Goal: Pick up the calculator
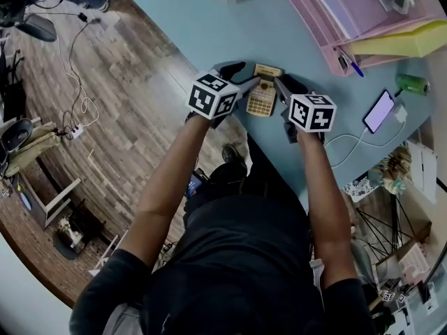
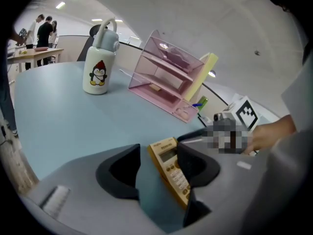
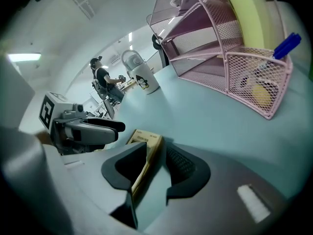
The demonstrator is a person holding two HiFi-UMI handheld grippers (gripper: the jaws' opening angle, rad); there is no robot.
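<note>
Calculator [image 3: 146,148]: lower centre, edge-up between my right gripper's [image 3: 152,163] unclosed jaws, touching one pad only; left gripper [image 2: 161,163] open around it. Risk: uneven squeeze topples or skids it

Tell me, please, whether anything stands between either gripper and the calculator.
Nothing visible does: the calculator lies on the blue table, between the open jaws of the left gripper and of the right gripper.

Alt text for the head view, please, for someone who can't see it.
Seen from above, a person's left gripper and right gripper flank a yellow calculator on a light blue table. A pink mesh organiser and a plugged-in phone sit to the right.
</note>
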